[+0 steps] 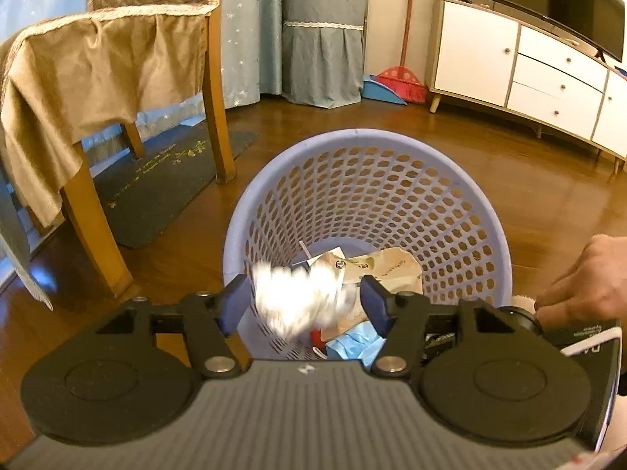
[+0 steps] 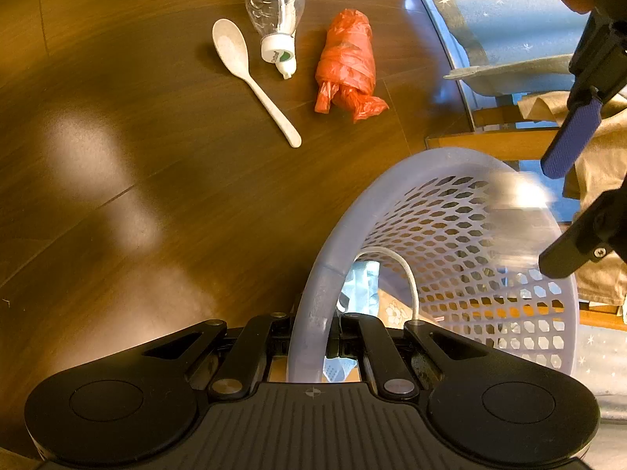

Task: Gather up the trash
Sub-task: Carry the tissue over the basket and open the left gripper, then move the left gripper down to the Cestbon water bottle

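My left gripper (image 1: 303, 280) hangs open over the mouth of a lavender perforated basket (image 1: 368, 145). A crumpled white wad (image 1: 294, 297) shows as a blur between its blue pads, clear of the right one. In the basket lie a brown paper bag (image 1: 392, 270) and a blue mask (image 1: 352, 342). My right gripper (image 2: 313, 327) is shut on the basket's near rim (image 2: 309, 313). In the right wrist view the left gripper (image 2: 556, 211) is above the far rim, with the white blur (image 2: 517, 203) beside it. A clear bottle (image 2: 274, 4), a white spoon (image 2: 250, 74) and an orange plastic bag (image 2: 348, 62) lie on the brown wood surface.
A wooden chair (image 1: 94, 211) with a tan cover stands left of the basket, on a dark mat (image 1: 168, 180). A white cabinet (image 1: 521, 74) with a television, a red broom (image 1: 403, 78) and a blue dustpan stand at the back. A person's hand (image 1: 588, 278) holds the right gripper.
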Tool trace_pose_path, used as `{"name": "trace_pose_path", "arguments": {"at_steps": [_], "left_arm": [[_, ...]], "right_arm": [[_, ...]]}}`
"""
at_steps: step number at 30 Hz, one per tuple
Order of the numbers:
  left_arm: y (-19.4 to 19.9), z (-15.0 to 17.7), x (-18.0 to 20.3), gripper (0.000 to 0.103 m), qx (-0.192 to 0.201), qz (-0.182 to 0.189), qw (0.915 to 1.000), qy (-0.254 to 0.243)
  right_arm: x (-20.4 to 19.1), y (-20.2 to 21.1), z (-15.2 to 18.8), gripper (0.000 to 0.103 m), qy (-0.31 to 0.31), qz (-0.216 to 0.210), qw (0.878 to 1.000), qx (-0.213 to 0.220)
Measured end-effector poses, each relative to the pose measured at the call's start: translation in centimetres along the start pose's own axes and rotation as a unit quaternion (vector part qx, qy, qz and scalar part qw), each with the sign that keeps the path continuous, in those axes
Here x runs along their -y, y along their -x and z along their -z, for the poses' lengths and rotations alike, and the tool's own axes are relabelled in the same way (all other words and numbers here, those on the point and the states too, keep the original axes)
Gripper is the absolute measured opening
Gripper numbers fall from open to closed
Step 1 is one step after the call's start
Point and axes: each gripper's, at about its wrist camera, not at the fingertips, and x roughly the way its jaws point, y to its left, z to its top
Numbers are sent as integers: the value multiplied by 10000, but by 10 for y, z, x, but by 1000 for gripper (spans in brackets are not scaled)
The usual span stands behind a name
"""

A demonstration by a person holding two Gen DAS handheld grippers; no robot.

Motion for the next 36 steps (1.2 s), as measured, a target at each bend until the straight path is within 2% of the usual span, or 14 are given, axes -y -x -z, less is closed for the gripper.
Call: {"name": "trace_pose_path", "arguments": {"at_steps": [2, 10, 18, 20, 36], "left_arm": [[1, 0, -3, 63, 9, -38, 10000, 52], [18, 1, -13, 66, 145, -270, 9995, 88], [39, 22, -36, 68, 56, -700, 9973, 197], [45, 31, -41, 72, 14, -806, 9966, 181], [73, 112, -72, 74, -774, -1358, 9872, 311]], "right_arm": [[0, 0, 0, 2, 9, 4, 10000, 2], [0, -1, 0, 2, -24, 1, 10000, -11], [-1, -1, 1, 2, 12, -21, 10000, -23], [0, -1, 1, 2, 8, -25, 10000, -27], [1, -1, 1, 2, 30, -51, 10000, -70]]}}
